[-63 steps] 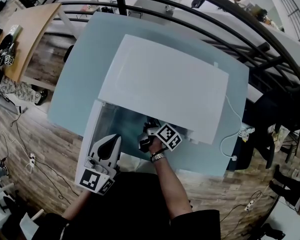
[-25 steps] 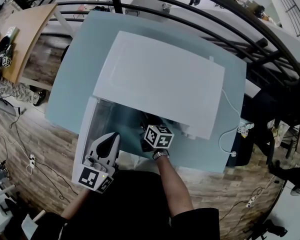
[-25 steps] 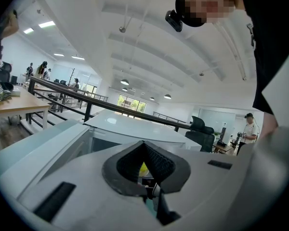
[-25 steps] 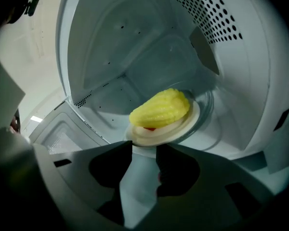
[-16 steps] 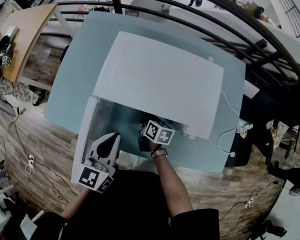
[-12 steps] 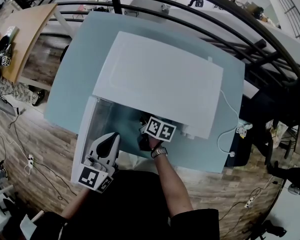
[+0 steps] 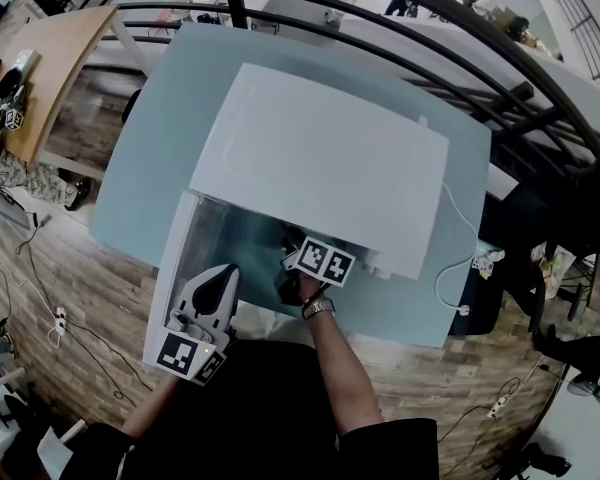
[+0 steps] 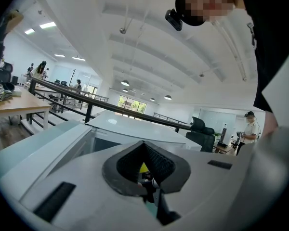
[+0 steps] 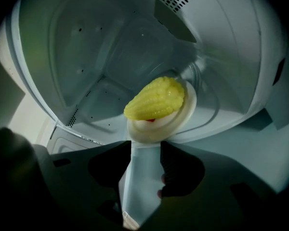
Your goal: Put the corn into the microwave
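My right claw (image 9: 145, 146) is spread wide, its two jaws having just been opening. Nothing lies between them except the pale floor of the oven, and the pads press on nothing. Dead ahead at 12 o'clock, just past the tips, sits one small white plate (image 9: 152, 133). On it lies one yellow corn (image 9: 156, 99), on its side with its tapered end toward 9 o'clock. Corn and plate are both inside the microwave (image 9: 86, 47), whose perforated wall shows at 1 o'clock.

From above, that claw reaches into the oven's mouth, and its one marker cube (image 7: 325, 261) shows just outside. I cannot see the corn from there.

My left claw (image 8: 144, 145) has its jaws pressed together at the tips and pinches nothing. A sliver of yellow shows through the gap behind them. Seen from above, it hangs at 8 o'clock from the right one, close against the one open door (image 7: 178, 243), which stands at the 9 o'clock side of the mouth.

The single microwave rests on one pale blue table (image 7: 155, 148). One white cable (image 7: 458, 230) trails off at 3 o'clock.
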`<state>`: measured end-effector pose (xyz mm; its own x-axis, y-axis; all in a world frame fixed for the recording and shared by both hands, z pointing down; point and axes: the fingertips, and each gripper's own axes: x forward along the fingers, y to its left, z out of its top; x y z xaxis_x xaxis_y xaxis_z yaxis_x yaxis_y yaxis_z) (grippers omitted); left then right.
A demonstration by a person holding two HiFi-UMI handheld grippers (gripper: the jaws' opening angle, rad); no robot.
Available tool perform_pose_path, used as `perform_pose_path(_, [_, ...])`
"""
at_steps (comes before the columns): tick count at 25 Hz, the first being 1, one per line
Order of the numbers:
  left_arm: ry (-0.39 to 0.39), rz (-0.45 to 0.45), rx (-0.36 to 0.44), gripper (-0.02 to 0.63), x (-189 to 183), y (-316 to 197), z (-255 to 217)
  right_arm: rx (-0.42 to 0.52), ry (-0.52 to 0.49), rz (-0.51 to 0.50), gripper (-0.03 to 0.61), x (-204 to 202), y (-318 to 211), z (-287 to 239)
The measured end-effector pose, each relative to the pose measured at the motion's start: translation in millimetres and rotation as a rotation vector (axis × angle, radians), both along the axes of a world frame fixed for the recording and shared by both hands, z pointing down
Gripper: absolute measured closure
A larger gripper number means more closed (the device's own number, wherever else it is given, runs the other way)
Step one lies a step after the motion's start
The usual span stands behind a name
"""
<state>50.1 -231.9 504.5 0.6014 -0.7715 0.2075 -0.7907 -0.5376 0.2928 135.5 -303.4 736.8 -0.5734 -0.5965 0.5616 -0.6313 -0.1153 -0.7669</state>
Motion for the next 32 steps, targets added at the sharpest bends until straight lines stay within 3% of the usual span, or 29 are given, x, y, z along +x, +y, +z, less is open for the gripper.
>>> perform_pose_path(10, [0.018,0.011,0.022,0.612,0,4,-5,0.038,0.041,-0.032,0.422,-3,19,-4])
perform_pose_path(17, [0.014,0.031,0.035,0.612,-3,17,-8,0.086,0.113,0.0,0.569,3,34,-16])
perform_pose_path(32, [0.033,0.095,0.074,0.612,-3,60,-19,0.319,0.312,0.068,0.569,23,89,-96])
